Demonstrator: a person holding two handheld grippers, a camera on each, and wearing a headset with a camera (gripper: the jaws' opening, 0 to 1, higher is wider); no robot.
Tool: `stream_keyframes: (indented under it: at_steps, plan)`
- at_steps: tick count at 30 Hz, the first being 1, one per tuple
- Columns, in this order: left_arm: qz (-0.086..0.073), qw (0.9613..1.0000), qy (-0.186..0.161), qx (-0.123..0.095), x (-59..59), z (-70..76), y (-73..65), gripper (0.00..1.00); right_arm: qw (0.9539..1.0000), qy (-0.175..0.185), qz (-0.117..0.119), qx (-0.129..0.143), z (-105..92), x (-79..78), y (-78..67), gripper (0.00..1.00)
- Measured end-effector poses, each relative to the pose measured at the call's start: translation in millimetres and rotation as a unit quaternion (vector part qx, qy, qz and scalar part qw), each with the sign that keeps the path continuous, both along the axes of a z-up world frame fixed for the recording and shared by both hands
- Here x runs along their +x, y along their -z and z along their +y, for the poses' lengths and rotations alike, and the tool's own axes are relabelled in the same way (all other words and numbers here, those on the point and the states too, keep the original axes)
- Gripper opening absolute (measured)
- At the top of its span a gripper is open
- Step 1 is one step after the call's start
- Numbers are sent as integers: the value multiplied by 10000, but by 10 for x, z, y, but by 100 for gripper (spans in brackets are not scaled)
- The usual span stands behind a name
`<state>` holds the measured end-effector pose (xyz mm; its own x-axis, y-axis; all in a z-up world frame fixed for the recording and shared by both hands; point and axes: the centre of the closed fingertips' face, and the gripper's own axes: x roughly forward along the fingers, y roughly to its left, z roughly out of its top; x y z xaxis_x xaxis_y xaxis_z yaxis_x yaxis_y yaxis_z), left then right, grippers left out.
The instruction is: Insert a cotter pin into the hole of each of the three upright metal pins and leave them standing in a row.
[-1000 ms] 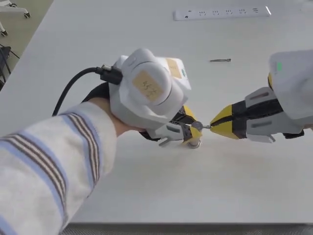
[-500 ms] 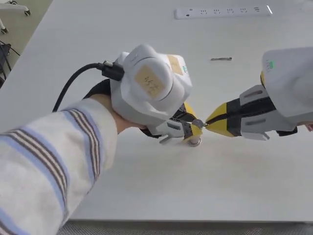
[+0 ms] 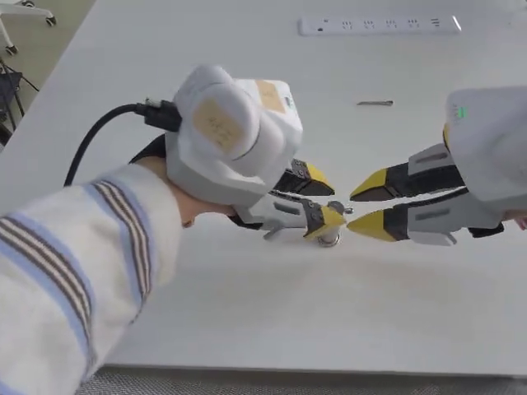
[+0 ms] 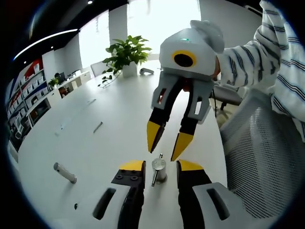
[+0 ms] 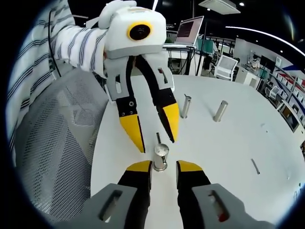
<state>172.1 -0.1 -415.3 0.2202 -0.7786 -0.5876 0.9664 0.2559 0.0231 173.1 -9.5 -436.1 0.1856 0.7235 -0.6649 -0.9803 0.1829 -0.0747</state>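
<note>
An upright metal pin (image 4: 162,167) stands on the white desk (image 3: 247,304), between the released left claw (image 3: 329,202) and released right claw (image 3: 352,211); a cotter pin (image 4: 154,177) seems threaded through it.

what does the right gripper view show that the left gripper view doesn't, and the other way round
Right gripper view adds a second upright metal pin and a third upright metal pin standing behind the left claw, plus a computer screen. Left gripper view adds a metal pin lying on its side and a potted plant. Shared: the near upright metal pin with a cotter pin through it, the left claw and right claw open on either side of it, a loose cotter pin and the white table.
</note>
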Motion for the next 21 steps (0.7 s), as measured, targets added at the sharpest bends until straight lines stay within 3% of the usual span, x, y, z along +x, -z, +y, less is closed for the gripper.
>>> stream_keyframes:
  at_steps: [3, 6, 13, 16, 21]
  plan:
    - [173, 9993, -185, -273, -65, 109, -35, 31, 9997, 170, 88, 146, -4, 3, -17, 17]
    - [436, 9966, -612, -351, -94, 248, 7, 44, 9990, 306, 187, 277, -6, -2, -24, 19]
    - [479, 9916, -998, -665, -188, 440, 10, 72, 9975, 457, 355, 407, 25, -36, 38, 23]
    - [652, 9870, -1167, -890, -260, 475, -32, 80, 9962, 536, 453, 520, 67, -46, 87, 26]
    - [684, 9836, -1337, -1003, -332, 523, -37, 92, 9945, 530, 615, 669, 129, -77, 183, 29]
